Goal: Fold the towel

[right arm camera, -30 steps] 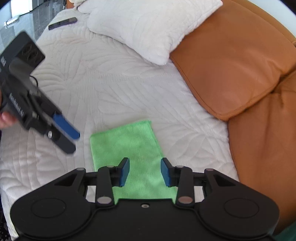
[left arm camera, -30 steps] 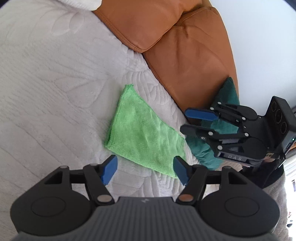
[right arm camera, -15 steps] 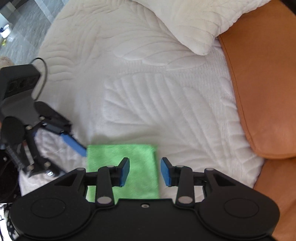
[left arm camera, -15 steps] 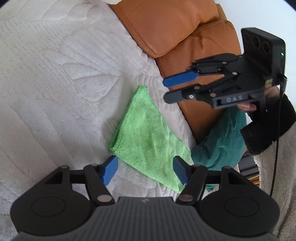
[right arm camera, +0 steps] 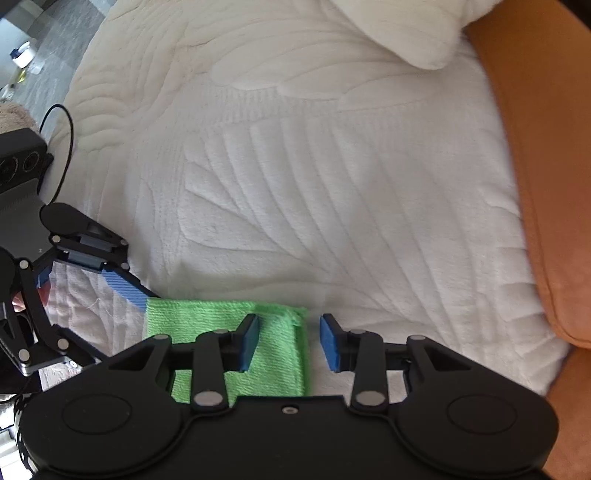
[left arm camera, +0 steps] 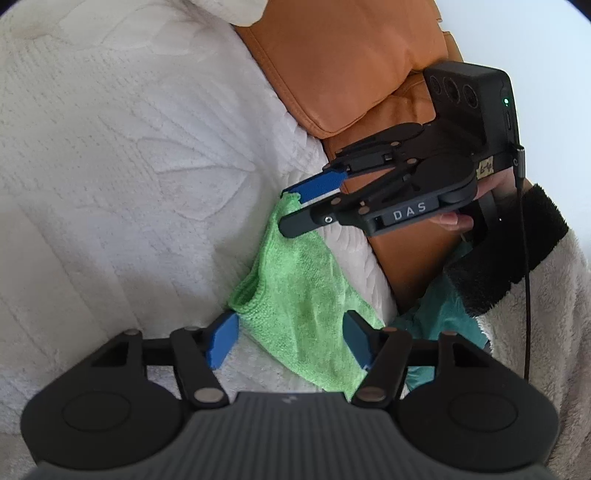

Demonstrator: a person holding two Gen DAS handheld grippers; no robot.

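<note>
A green towel (left arm camera: pixel 299 295) lies folded on the white quilted bed; it also shows in the right wrist view (right arm camera: pixel 221 325). My left gripper (left arm camera: pixel 291 341) is open, its blue fingers on either side of the towel's near end, low over it. My right gripper (right arm camera: pixel 290 341) is open over the towel's far corner, with that corner between its fingers. In the left wrist view the right gripper (left arm camera: pixel 295 206) reaches in from the right, fingers apart at the towel's far tip. The left gripper (right arm camera: pixel 122 288) shows at the left of the right wrist view.
Orange leather cushions (left arm camera: pixel 351 62) run along the bed's right side. A dark teal cloth (left arm camera: pixel 443 314) lies by the towel's near end. A white pillow (right arm camera: pixel 406 29) sits at the back. The quilt (right arm camera: pixel 295 184) stretches away beyond the towel.
My right gripper has swung from the towel's near side up and over to its far corner and come down. My left gripper has moved closer to the towel's near end.
</note>
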